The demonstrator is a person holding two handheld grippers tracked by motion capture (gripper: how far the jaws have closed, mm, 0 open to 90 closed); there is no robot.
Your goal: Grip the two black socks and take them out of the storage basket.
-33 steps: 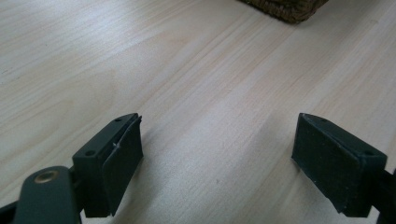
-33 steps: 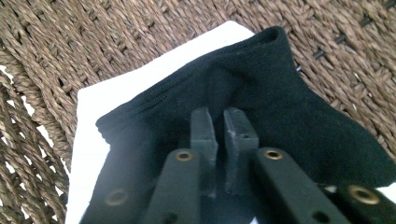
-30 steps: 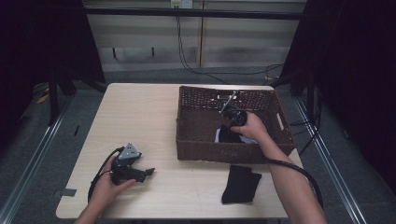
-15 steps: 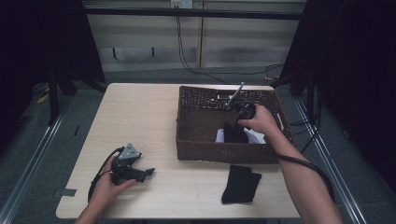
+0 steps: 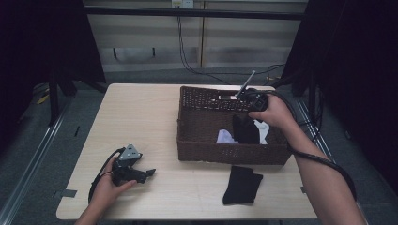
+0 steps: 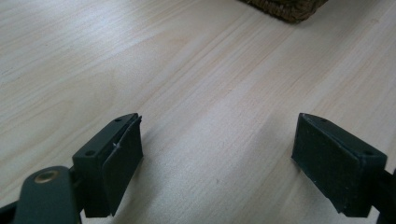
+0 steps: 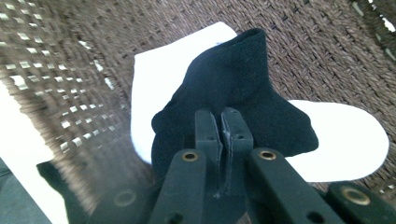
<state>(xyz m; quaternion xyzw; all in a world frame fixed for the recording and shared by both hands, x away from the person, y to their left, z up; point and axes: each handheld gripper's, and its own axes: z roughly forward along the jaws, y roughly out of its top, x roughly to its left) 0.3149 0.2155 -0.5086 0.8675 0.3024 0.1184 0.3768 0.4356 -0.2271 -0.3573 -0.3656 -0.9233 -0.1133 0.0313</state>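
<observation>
High view: pale wood table (image 5: 155, 117) | right jaws clamp black sock (image 5: 245, 131) | left jaws wide, empty

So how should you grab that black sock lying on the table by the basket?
Probably from straight above, pinching the near, narrower end of the black sock on the table. It lies flat and apart from the basket, so there is room. The left gripper is open and free; the right gripper already holds another sock.

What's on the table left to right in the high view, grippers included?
left gripper → black sock on the table → wicker basket → black sock held by the right gripper.
</observation>
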